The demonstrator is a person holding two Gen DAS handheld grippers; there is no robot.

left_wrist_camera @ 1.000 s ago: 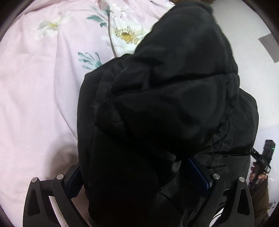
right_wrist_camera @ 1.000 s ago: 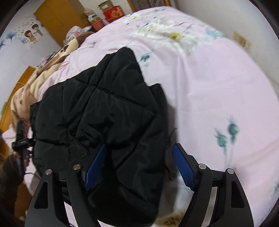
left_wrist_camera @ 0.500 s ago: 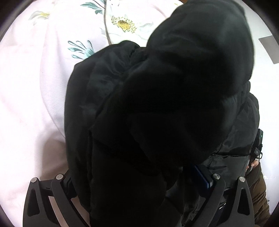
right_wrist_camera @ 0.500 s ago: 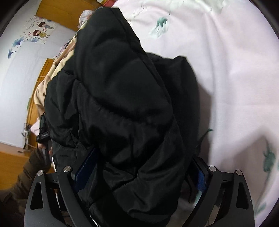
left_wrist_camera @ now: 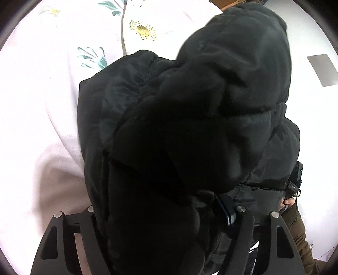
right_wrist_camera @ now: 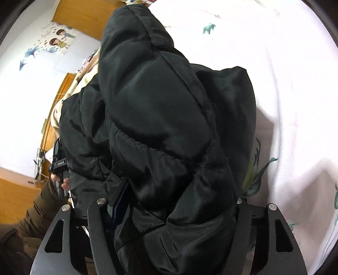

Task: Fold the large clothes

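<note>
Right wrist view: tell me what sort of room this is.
Most likely a bedroom at home: a pink floral bedsheet under the black puffer jacket, a wooden wardrobe, and cartoon wall stickers.

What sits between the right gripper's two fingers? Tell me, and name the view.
The black puffer jacket: in the right wrist view a thick bunch of it fills the gap of the right gripper, hiding the far finger, above the pink floral bedsheet.
</note>
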